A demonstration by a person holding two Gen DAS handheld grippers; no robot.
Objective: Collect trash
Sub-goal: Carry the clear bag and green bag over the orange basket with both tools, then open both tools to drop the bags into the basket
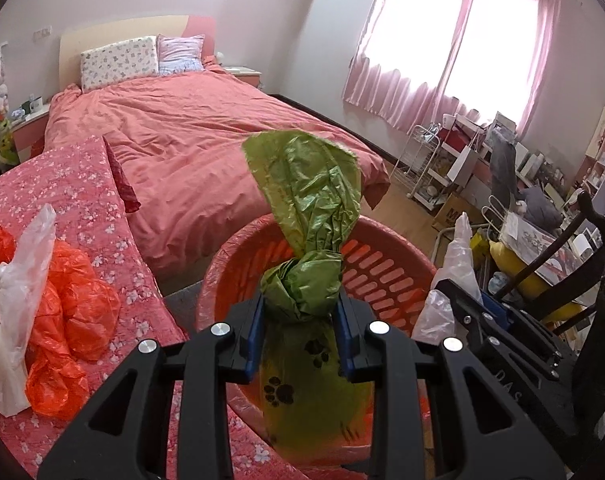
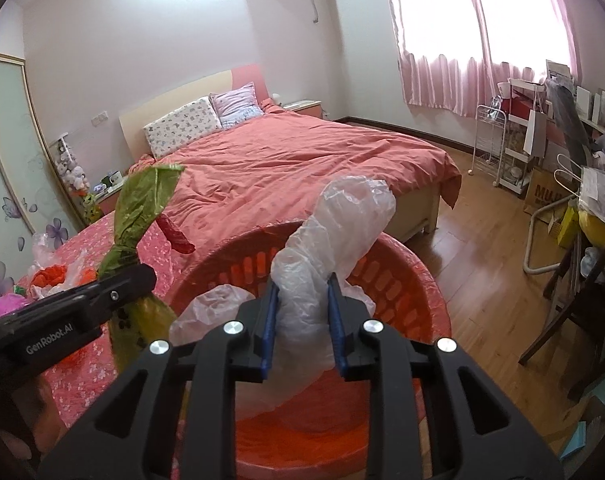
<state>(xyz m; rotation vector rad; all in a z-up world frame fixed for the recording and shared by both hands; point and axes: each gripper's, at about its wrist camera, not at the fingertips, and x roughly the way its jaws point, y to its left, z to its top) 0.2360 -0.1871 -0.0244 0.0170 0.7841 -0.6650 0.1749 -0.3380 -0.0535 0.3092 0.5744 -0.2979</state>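
My left gripper (image 1: 300, 308) is shut on a green plastic bag (image 1: 306, 200) with black paw prints and holds it over the red slotted basket (image 1: 386, 272). My right gripper (image 2: 300, 300) is shut on a clear plastic bag (image 2: 334, 232) above the same basket (image 2: 398, 280). In the right wrist view the left gripper (image 2: 114, 292) and the green bag (image 2: 142, 200) show at the left. In the left wrist view the right gripper (image 1: 462, 300) and the clear bag (image 1: 458, 248) show at the right.
Orange bags (image 1: 74, 300) and white bags (image 1: 14, 280) lie on the pink floral cover (image 1: 82, 208) to the left. A bed with a coral duvet (image 1: 202, 132) stands behind. A cluttered desk, chair (image 2: 574, 312) and white cart (image 2: 490, 144) are on the right, on wooden floor (image 2: 482, 248).
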